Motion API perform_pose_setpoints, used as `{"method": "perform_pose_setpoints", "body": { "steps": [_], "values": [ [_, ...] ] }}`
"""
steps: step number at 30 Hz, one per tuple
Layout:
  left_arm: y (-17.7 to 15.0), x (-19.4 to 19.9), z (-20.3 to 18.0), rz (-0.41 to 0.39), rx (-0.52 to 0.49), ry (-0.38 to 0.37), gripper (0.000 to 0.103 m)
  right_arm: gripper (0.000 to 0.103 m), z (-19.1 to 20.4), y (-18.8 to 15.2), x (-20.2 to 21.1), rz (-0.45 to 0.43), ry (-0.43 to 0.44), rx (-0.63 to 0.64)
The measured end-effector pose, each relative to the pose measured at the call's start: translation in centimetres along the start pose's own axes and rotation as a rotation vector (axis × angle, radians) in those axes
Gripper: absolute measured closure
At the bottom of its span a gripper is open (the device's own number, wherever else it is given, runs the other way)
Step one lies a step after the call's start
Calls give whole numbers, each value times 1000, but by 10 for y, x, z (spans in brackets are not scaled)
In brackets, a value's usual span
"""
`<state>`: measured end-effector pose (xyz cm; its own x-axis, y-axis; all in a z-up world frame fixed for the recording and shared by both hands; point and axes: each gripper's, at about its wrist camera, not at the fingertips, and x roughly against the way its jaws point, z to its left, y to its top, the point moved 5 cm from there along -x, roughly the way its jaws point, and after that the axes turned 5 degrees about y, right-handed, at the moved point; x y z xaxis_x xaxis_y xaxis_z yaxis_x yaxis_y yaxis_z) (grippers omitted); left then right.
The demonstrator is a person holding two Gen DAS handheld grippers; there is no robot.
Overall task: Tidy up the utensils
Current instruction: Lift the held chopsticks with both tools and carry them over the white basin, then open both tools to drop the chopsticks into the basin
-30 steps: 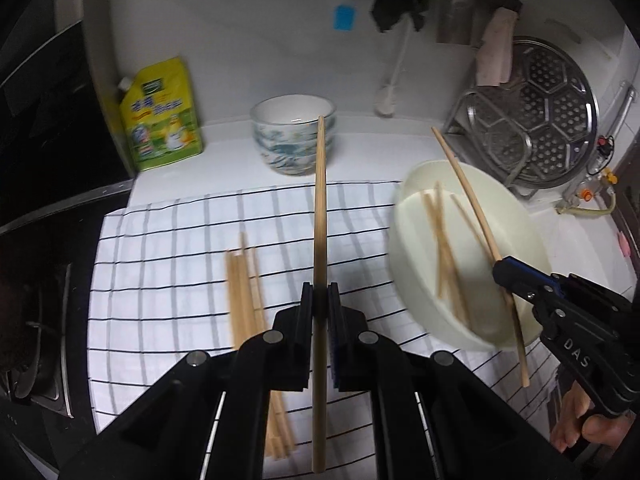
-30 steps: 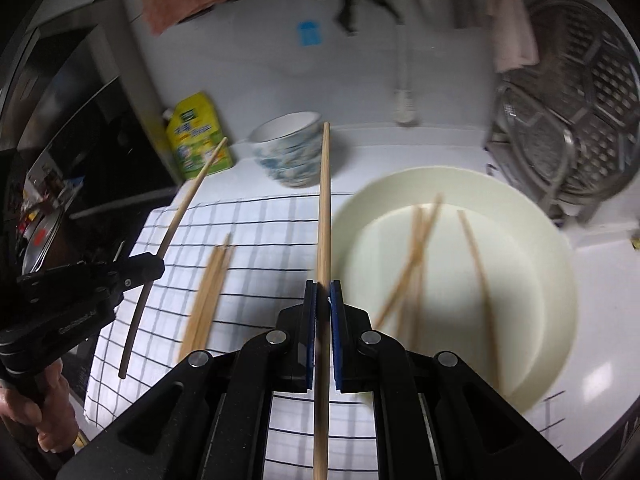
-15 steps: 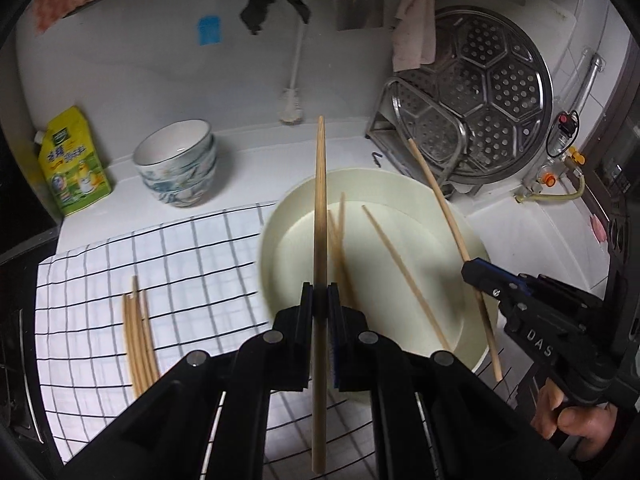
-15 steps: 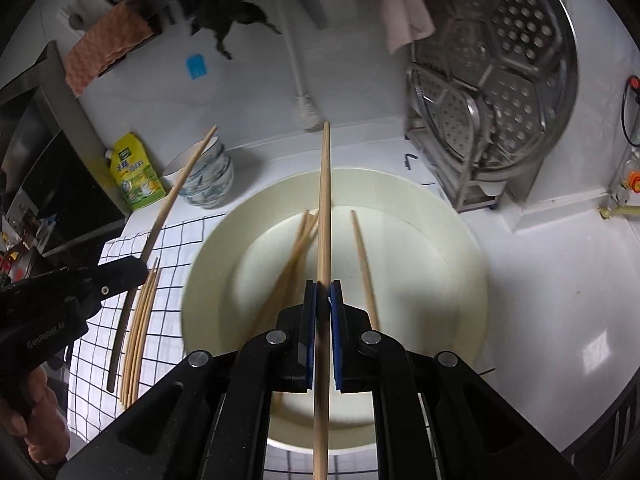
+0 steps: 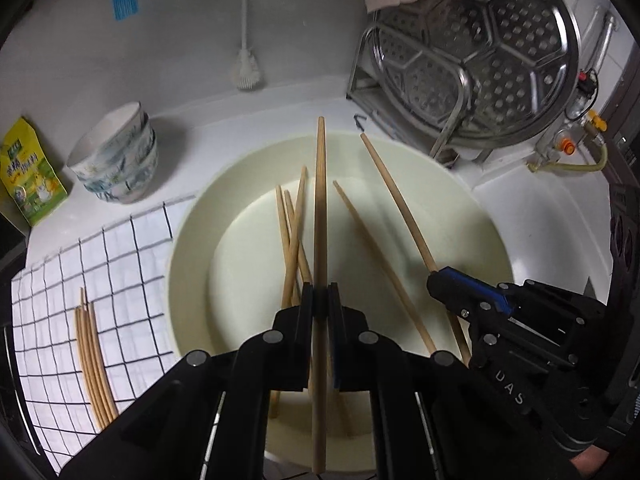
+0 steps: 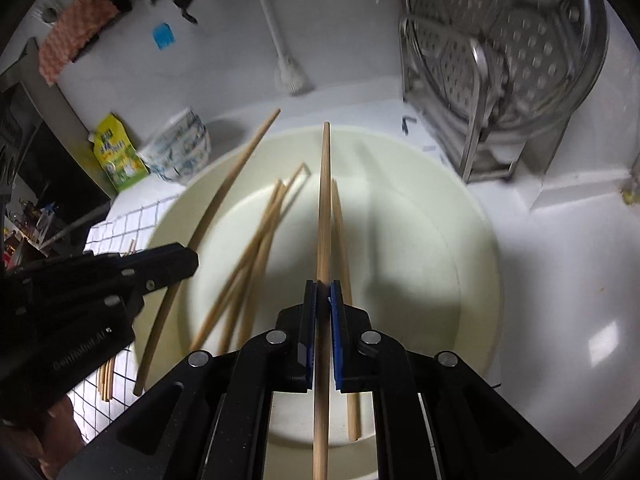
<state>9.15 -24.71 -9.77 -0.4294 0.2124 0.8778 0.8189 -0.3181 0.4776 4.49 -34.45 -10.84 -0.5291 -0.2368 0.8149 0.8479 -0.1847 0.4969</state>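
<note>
Crowded basin, open cloth

Loose chopsticks (image 5: 294, 236) clutter the cream basin (image 5: 472, 216); the steamer rack (image 5: 472, 60) walls its far right, stacked bowls (image 5: 116, 160) its far left. The checked cloth (image 5: 132, 264) offers bare room beside bundled chopsticks (image 5: 92, 356).

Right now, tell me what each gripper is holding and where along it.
Left gripper: one wooden chopstick, pinched partway along its length. Right gripper: another chopstick, also mid-shaft.

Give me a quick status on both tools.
Left tool shut on chopstick. Right tool shut on another chopstick. Both over basin holding loose chopsticks. Nothing blocking.
</note>
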Motion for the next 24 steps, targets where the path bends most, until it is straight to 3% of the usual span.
{"method": "perform_pose_setpoints", "body": {
  "steps": [12,14,15,16,18,24],
  "values": [
    [0,-33,-4,71,1,37,95,94,-23,-4,-24,71,-6,-44],
    [2,-33,-3,68,4,47,86,85,-27,-3,-20,52,-5,-58],
    [3,-32,-2,64,7,51,75,82,-28,-2,-18,43,-8,-59],
    [3,-30,0,57,12,56,64,82,-29,-2,-15,34,-11,-59],
    [4,-25,4,43,20,63,53,82,-29,0,-11,24,-10,-62],
    [2,-9,22,21,55,78,47,81,-22,0,-4,13,-11,-54]
  ]
}}
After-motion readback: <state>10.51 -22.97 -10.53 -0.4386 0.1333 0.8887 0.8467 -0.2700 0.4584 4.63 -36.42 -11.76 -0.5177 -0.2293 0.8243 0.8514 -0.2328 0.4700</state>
